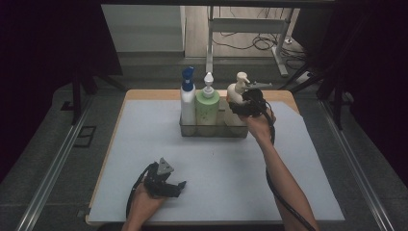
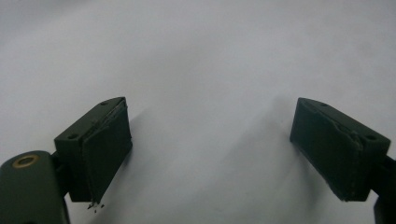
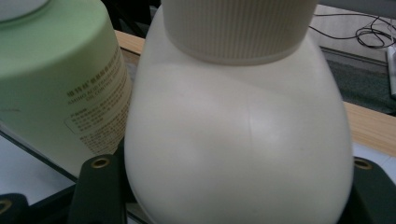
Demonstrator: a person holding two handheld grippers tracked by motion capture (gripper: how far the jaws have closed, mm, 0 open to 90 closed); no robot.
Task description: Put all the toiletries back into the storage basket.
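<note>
A cream pump bottle (image 1: 235, 93) stands at the right end of a clear tray (image 1: 211, 130), beside a green pump bottle (image 1: 207, 109) and a white bottle with a blue cap (image 1: 187, 100). My right gripper (image 1: 239, 109) is shut on the cream bottle's body; in the right gripper view the cream bottle (image 3: 238, 140) sits between the jaws of the right gripper (image 3: 233, 191), with the green bottle (image 3: 56, 70) close on its left. My left gripper (image 1: 178, 186) rests low over the white mat near the front edge; in the left gripper view the left gripper (image 2: 210, 149) is open, nothing between its jaws.
A white mat (image 1: 216, 168) covers most of the wooden table (image 1: 144, 94). The tray stands at the back centre. Behind the table are a metal desk frame (image 1: 210, 43) and cables on the floor. Dark curtains flank both sides.
</note>
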